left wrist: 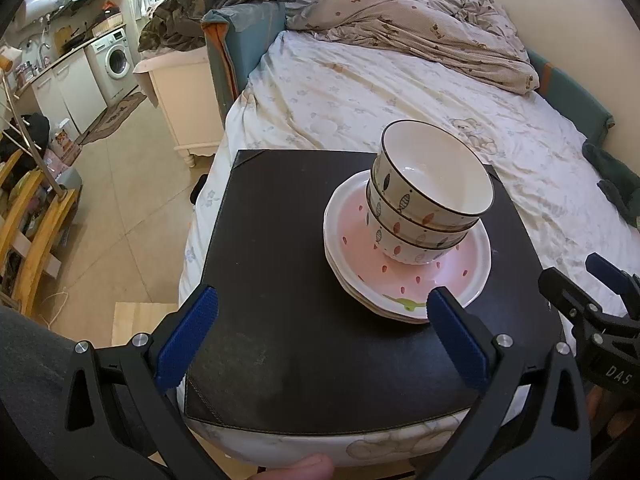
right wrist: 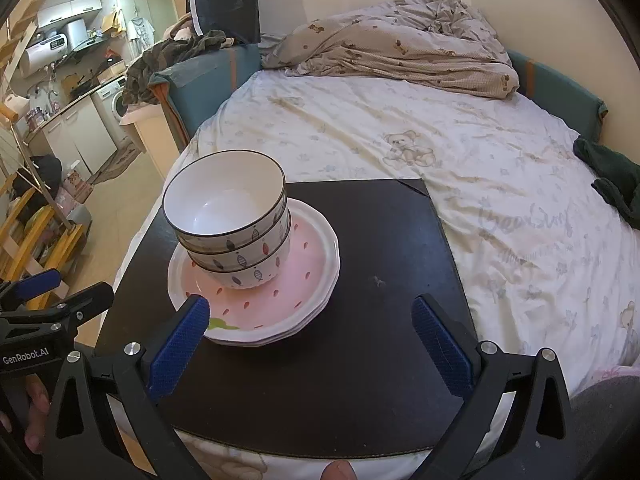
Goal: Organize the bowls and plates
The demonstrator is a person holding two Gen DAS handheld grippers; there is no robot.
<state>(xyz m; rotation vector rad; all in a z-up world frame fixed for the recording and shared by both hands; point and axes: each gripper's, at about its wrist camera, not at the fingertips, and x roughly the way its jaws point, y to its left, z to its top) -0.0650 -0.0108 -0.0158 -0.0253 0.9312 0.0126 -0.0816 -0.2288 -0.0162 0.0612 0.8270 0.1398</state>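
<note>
Both grippers are spread wide with nothing between their blue pads. The left gripper [left wrist: 320, 336] sits low in its frame, its right pad just in front of the plates' near rim. The right gripper [right wrist: 312, 340] is low in its own view, left pad overlapping the plates' edge; can't tell if either pad touches. Three nested bowls [left wrist: 424, 208] stand on a stack of pink plates [left wrist: 452, 276], right of centre in the left view, on a black mat [left wrist: 280, 280] lying on the bed [left wrist: 360, 92]. A washing machine [left wrist: 116, 58] shows upper left.
</note>
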